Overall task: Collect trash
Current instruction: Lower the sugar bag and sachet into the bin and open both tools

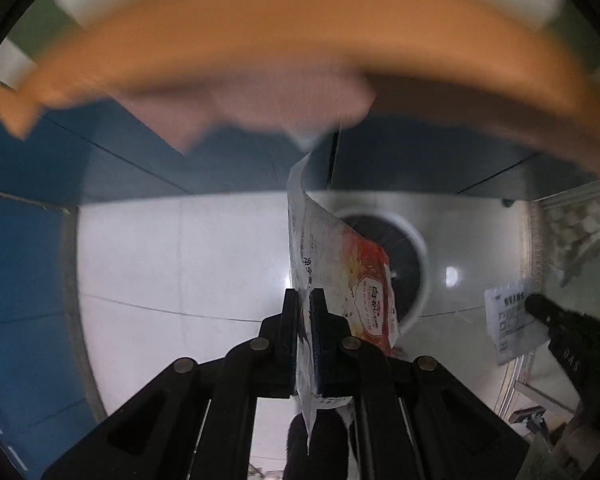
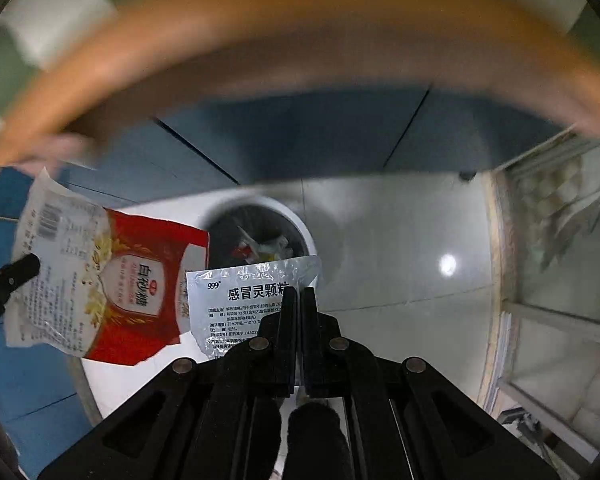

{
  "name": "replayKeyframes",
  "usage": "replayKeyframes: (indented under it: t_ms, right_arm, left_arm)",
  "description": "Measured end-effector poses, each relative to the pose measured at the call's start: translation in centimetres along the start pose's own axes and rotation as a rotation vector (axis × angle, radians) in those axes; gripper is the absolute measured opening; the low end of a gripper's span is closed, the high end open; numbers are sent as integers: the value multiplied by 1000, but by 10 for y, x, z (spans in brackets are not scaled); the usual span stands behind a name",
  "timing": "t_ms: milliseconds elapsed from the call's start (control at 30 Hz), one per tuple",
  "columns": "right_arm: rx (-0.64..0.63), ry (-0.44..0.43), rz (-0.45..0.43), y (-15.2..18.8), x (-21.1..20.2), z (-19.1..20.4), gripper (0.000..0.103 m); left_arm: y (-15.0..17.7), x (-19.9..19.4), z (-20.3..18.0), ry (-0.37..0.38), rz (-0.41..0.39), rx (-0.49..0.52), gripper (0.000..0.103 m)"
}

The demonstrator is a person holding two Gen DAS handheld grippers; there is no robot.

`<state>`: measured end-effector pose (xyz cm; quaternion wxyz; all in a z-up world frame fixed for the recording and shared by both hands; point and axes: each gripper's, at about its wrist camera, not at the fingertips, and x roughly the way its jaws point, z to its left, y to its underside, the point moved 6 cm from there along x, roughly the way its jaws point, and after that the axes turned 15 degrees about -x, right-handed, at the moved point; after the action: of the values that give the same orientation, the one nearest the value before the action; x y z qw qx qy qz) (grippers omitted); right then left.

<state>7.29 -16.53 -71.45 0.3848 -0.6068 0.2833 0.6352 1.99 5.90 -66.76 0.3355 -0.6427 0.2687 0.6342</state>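
Note:
My left gripper (image 1: 305,294) points down and is shut on a red and white sugar packet (image 1: 340,280), which hangs edge-on between its jaws; the right wrist view shows this packet (image 2: 100,280) flat at the left. My right gripper (image 2: 299,294) is shut on a silver medicine sachet (image 2: 240,300), seen small at the right in the left wrist view, sachet (image 1: 508,320). Below both stands a white round trash bin (image 2: 304,236) with a dark opening holding several bits of litter; the bin's rim (image 1: 420,248) lies behind the sugar packet.
A blurred orange table edge (image 1: 300,32) arcs across the top of both views. Blue wall panels (image 2: 300,132) stand behind the bin. The floor is pale glossy tile (image 2: 400,260). At the right is a light patterned surface with a framed edge (image 2: 560,220).

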Motion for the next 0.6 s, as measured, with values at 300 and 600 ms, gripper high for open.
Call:
replayKeyframes:
  t_ms: [300, 600]
  right_arm:
    - [22, -36, 108, 6, 167, -6, 3]
    - [5, -53, 148, -15, 213, 11, 20]
  left_arm:
    - [13, 137, -21, 31, 168, -25, 12]
    - [15, 144, -14, 4, 120, -40, 92]
